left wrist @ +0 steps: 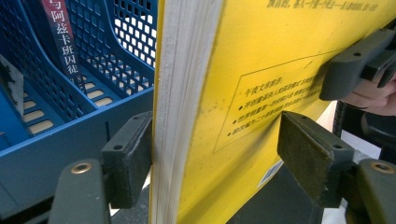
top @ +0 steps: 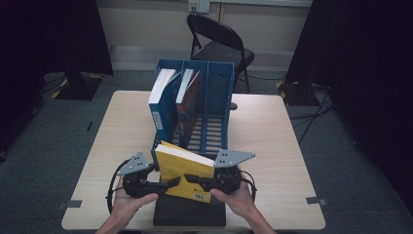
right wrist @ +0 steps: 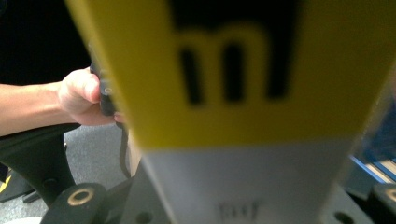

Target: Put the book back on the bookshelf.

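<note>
**Yellow book held between two grippers, in front of the blue rack**

Where the near edge of the table [top: 272, 146] meets the black pad [top: 190, 213], found lifted clear: one yellow book [top: 187, 175], tilted, page block up and to the left, cover facing the person.

Appearance of the book:
- Cover bright yellow, with small black printed lines and a thin outlined box, as seen in the left gripper view [left wrist: 280, 93].
- Page block thick, off-white, slightly fanned along the edge.
- White barcode label [top: 198, 195] near the lower corner of the cover.
- Spine end yellow above a pale band, with a large black mark, blurred at close range in the right gripper view [right wrist: 233, 93].

Grip state:
- Left gripper [top: 168, 183]: jaws apart and straddling the book's edge; near jaw against the page block, far jaw standing off the cover with a visible gap.
- Right gripper [top: 192, 179]: reaching in from the other side, one jaw laid on the cover; clamped or loose cannot be told from the blurred close view.

Position relative to surroundings:
- Just in front of the blue rack [top: 216, 92], near its open right-hand slot.
- Left and middle slots occupied by a blue book [top: 163, 105] and a red book [top: 189, 105], both upright.
- Folding chair [top: 219, 41] beyond the table, well apart.
</note>
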Action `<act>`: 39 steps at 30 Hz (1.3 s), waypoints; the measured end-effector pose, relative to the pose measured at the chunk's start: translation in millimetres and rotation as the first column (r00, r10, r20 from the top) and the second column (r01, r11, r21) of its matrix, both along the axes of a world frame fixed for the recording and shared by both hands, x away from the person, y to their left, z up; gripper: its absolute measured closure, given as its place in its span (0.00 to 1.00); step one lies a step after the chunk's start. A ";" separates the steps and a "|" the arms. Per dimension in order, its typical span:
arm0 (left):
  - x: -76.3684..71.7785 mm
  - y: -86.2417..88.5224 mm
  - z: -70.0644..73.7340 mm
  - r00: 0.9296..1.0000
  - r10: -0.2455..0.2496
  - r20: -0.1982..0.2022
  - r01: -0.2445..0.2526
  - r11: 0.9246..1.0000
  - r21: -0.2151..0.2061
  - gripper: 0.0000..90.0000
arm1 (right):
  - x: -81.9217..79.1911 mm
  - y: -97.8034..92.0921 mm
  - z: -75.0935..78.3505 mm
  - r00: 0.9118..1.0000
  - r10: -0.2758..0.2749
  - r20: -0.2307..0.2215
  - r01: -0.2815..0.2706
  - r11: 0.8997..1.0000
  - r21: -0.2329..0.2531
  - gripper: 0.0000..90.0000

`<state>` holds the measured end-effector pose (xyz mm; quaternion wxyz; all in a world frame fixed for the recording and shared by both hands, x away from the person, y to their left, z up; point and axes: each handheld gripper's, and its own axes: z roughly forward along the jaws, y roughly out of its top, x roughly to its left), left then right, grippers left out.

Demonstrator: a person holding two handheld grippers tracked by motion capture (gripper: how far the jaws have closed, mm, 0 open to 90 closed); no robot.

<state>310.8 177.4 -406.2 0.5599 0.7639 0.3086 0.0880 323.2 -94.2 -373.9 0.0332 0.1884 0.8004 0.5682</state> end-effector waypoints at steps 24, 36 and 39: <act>-4.1 3.2 0.4 1.000 0.003 0.001 -0.003 1.000 0.008 0.38 | 0.5 -0.4 -1.2 1.000 0.014 0.012 -0.015 1.000 0.021 0.82; -1.4 16.4 -10.4 0.997 0.031 -0.073 -0.028 0.999 0.040 0.21 | 2.5 -11.1 -0.6 1.000 -0.013 -0.005 0.013 1.000 0.021 0.84; -2.3 22.2 -11.0 0.995 0.052 -0.086 -0.046 0.996 0.072 0.19 | 2.4 -12.4 -0.5 1.000 -0.021 -0.008 0.021 1.000 0.020 0.84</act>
